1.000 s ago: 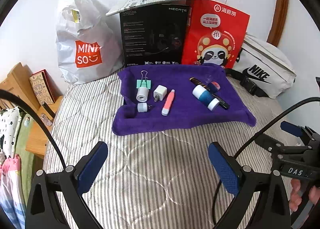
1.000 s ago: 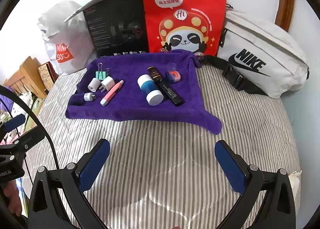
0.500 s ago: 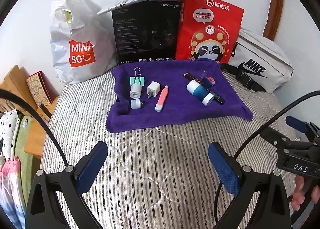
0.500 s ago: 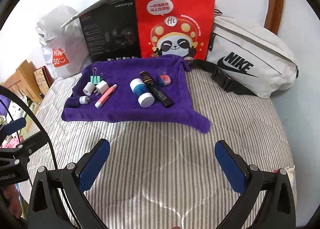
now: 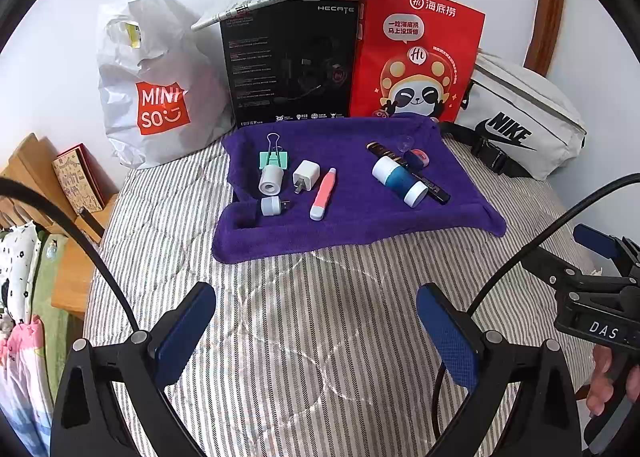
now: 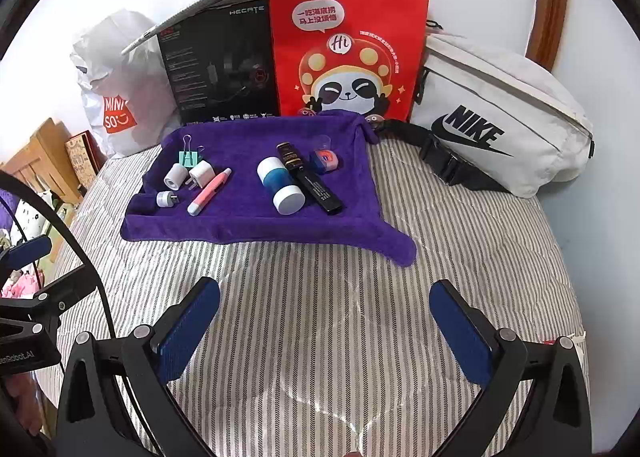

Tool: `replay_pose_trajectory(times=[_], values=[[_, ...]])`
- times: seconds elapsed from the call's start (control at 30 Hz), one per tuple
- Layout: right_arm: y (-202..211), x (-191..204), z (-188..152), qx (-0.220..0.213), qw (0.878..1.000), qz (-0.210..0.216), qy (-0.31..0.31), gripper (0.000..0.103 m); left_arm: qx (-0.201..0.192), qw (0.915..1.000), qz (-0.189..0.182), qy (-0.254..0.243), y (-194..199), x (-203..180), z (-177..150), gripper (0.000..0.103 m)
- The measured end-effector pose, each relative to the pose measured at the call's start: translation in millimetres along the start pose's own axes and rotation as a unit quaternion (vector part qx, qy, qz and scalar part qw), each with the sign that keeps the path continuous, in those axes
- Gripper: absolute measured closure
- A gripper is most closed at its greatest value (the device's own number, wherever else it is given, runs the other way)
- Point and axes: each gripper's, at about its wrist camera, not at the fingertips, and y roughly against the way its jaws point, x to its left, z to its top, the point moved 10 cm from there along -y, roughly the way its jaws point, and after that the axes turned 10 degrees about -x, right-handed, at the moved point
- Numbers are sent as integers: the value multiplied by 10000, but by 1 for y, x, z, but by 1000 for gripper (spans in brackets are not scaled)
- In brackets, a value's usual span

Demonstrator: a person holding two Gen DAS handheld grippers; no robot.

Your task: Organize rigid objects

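Both my left gripper (image 5: 316, 325) and right gripper (image 6: 324, 323) gape wide, empty, over the striped bed. On the purple towel (image 5: 352, 229): clip, plugs, pink pen (image 5: 322, 194), then bottle (image 5: 399, 182), perhaps already sorted. I'd approach low, squarely.

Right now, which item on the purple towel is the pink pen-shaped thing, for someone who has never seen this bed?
Find the purple towel on the striped bed. In its left cluster, right of the white charger plug, lies the pink pen. It is the only long, slim pink item, with a white tip.
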Motion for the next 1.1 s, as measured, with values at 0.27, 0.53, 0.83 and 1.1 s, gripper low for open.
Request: replay_pose_trajectory(times=[0.27, 0.53, 0.83, 1.1], values=[[1, 3, 0, -10, 10000, 15, 12, 0, -7, 10000, 22, 26, 2, 4, -1, 1], [2, 5, 0, -16, 10000, 21, 8, 0, 7, 10000, 40, 51, 3, 7, -1, 1], [5, 5, 0, -39, 10000, 26, -6, 0, 0, 10000, 52, 46, 4, 8, -2, 1], [6, 7, 1, -50, 10000, 24, -24, 0, 3, 10000, 48, 32, 5, 9, -3, 1]])
